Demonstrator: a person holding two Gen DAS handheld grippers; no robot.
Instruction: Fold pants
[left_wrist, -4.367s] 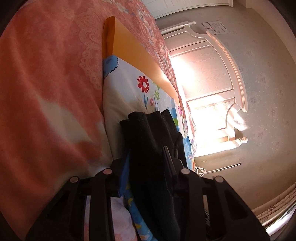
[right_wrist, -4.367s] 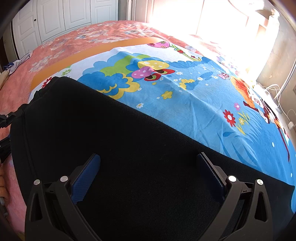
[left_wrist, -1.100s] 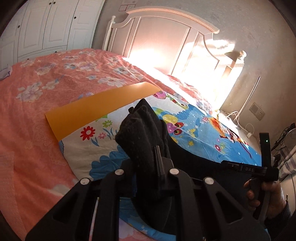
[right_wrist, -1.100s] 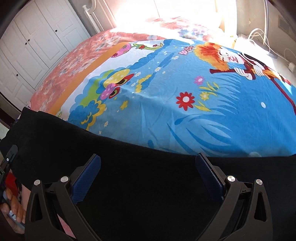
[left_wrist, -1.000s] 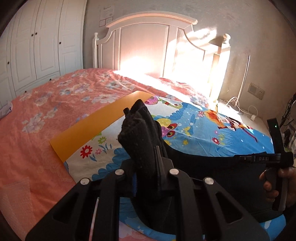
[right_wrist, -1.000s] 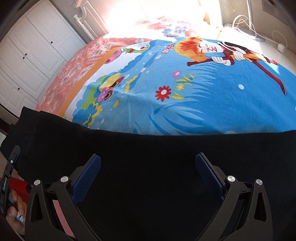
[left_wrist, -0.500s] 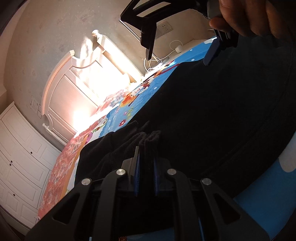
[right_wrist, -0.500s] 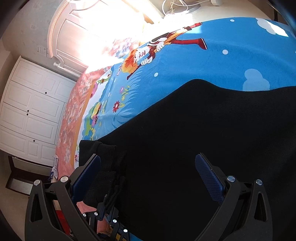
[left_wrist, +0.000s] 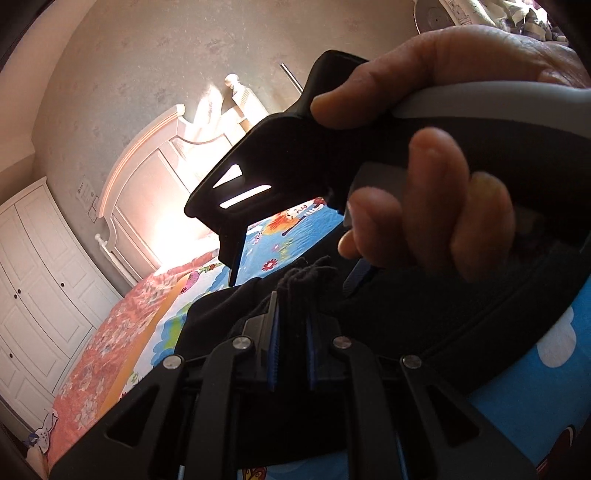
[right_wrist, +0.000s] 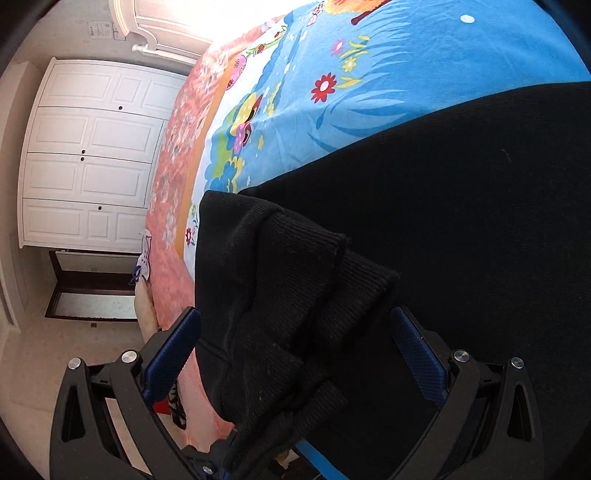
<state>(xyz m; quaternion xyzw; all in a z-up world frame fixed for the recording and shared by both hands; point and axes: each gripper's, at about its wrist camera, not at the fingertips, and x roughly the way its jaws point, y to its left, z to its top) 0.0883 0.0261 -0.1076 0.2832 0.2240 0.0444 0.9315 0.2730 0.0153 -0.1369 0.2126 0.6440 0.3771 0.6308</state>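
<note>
The black pants (right_wrist: 461, 192) lie spread on a blue cartoon-print sheet (right_wrist: 388, 48) on the bed. My left gripper (left_wrist: 291, 325) is shut on a bunched ribbed end of the pants (left_wrist: 306, 277), which hangs folded over the flat part in the right wrist view (right_wrist: 295, 295). My right gripper (right_wrist: 295, 343) is open, its blue pads either side of that bunched cloth, just above it. In the left wrist view the right gripper (left_wrist: 288, 258) and the hand holding it (left_wrist: 436, 184) fill the upper right, very close.
A pink floral bedspread (right_wrist: 177, 147) lies under the sheet with an orange border (left_wrist: 144, 347). A white headboard (left_wrist: 155, 192) stands at the far end. White wardrobe doors (right_wrist: 88, 155) and bare floor (right_wrist: 55, 350) lie beyond the bed's edge.
My left gripper has carried the pants end across over the flat part toward the right gripper. The two grippers are now very close. The right gripper stays open.
</note>
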